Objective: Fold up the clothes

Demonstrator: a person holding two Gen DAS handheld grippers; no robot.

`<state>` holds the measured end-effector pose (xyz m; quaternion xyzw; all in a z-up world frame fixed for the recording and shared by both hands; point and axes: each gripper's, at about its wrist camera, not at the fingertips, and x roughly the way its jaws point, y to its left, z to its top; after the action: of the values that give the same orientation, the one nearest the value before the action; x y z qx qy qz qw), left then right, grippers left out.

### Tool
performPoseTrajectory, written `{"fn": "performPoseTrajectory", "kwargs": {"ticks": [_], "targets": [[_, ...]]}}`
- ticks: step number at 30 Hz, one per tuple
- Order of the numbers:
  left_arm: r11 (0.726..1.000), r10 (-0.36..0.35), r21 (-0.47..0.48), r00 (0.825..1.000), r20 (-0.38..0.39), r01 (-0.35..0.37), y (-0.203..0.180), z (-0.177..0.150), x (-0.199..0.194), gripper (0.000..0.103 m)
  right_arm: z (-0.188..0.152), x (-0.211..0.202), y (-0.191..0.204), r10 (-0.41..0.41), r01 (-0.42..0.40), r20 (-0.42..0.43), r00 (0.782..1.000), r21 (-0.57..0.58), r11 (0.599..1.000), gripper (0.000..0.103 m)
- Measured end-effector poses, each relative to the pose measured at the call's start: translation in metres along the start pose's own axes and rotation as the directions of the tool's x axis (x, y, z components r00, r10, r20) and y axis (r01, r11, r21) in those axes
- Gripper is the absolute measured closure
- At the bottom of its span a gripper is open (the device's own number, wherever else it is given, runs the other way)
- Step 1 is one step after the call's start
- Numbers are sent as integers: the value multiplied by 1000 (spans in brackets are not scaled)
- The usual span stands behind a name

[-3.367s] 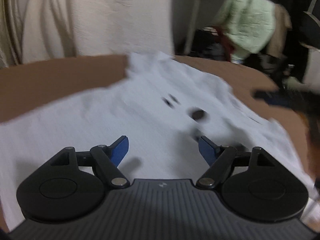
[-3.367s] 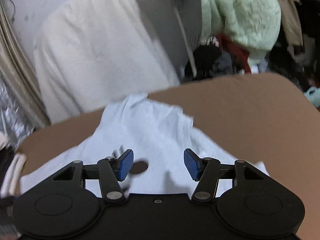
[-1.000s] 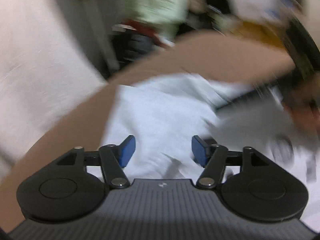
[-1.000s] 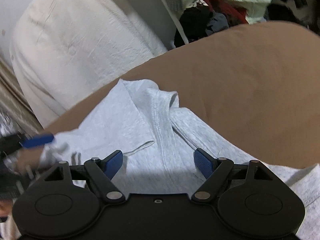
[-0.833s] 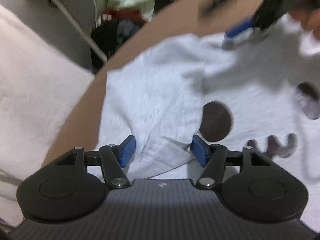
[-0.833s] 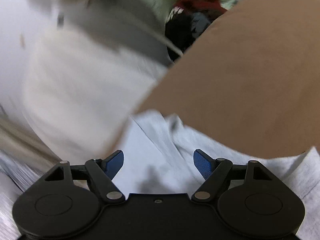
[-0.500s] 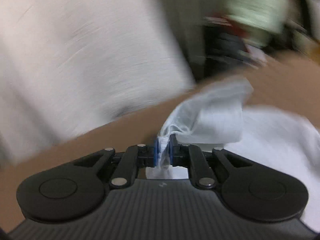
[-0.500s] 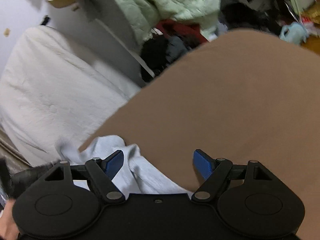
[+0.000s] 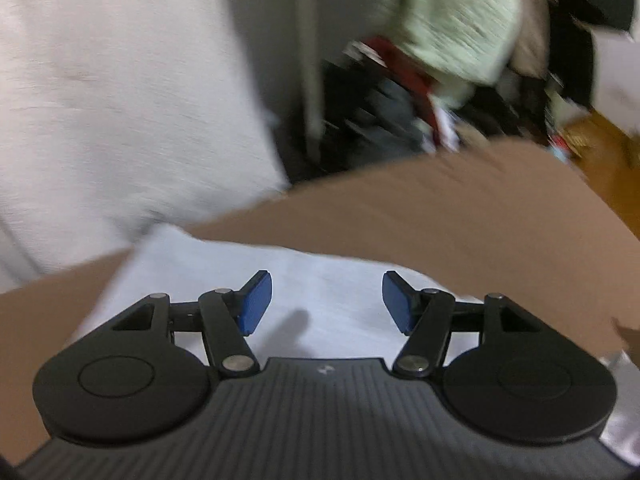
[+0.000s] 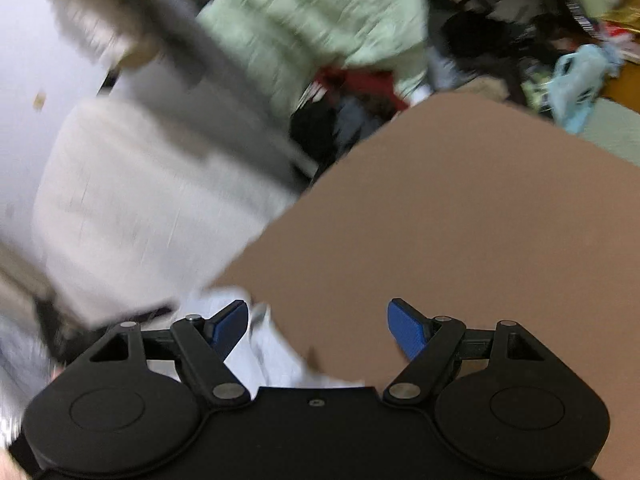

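Nearest, the left gripper (image 9: 326,300) hovers with jaws opening, empty, over the pale grey cotton garment (image 9: 320,276) lying on the brown desk (image 9: 460,232). The right gripper (image 10: 318,326) gapes wide, empty. Folding looks partly done. Beyond, a mint-green fleece (image 10: 340,12).

Right wrist view, blurred. The right gripper (image 10: 318,326) fills the lower frame, its two blue pads (image 10: 406,332) set wide apart with nothing clamped between them. Beneath and ahead lies a brown surface (image 10: 460,220). A pale grey garment (image 10: 272,356) lies on that surface at lower left, its edge passing just beside the left-hand pad. Behind the surface, a large white bundle (image 10: 140,208) occupies the left, a light green quilted garment (image 10: 328,16) the upper centre, and dark and red clothing (image 10: 348,100) lies below it.
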<state>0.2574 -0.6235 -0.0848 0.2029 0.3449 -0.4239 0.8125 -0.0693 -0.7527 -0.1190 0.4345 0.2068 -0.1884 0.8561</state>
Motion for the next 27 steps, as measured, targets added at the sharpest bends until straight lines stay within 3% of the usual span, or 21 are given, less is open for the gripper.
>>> {"fn": "performPoseTrajectory", "kwargs": {"ticks": [2,4,6,9,10,11,12,14,17,19,22,23,24,27], "targets": [[999,5,47,999,-37,-3,-33,-6,11,42,-10,7,7,-11,7,-78,997,-57,998,23],[999,11,53,997,-74,-7,-55,-8,22,42,-21,12,13,-108,95,-109,988,-116,989,32],[999,-2,41,994,-105,7,-67,-12,28,39,-30,16,11,-146,128,-123,982,-142,982,32],[998,31,60,986,-167,-21,-86,-18,51,33,-36,28,1,-72,49,-202,977,-114,992,35],[997,59,67,982,-180,-47,-90,-22,60,39,-39,35,0,-59,33,-218,974,-121,992,47],[996,86,53,981,-171,-78,-92,-26,66,75,-43,41,1,-53,20,-233,971,-139,990,57],[994,113,3,983,-142,-113,-90,-26,65,88,-46,48,4,-71,23,-238,969,-199,980,88],[981,153,-113,986,-63,-160,-89,-22,53,89,-49,54,7,-58,-10,-221,974,-295,956,96],[985,138,-113,988,69,-130,-96,-15,35,89,-34,30,-7,58,-81,-131,990,-174,981,97],[986,102,-143,992,68,-91,-88,-15,40,88,-29,16,-2,89,-102,-86,992,-161,982,98],[986,116,-120,993,-20,-118,-82,-22,66,74,-38,27,26,-68,36,-90,994,-312,949,98],[984,132,-117,991,-23,-134,-81,-24,66,61,-43,37,30,-145,101,-104,984,-351,931,98],[982,149,-114,989,-26,-151,-81,-27,66,57,-48,46,30,-200,144,-118,973,-371,917,98],[987,109,-123,994,17,-106,-72,-31,32,43,-48,45,21,-200,147,-122,972,-347,926,99]]}}
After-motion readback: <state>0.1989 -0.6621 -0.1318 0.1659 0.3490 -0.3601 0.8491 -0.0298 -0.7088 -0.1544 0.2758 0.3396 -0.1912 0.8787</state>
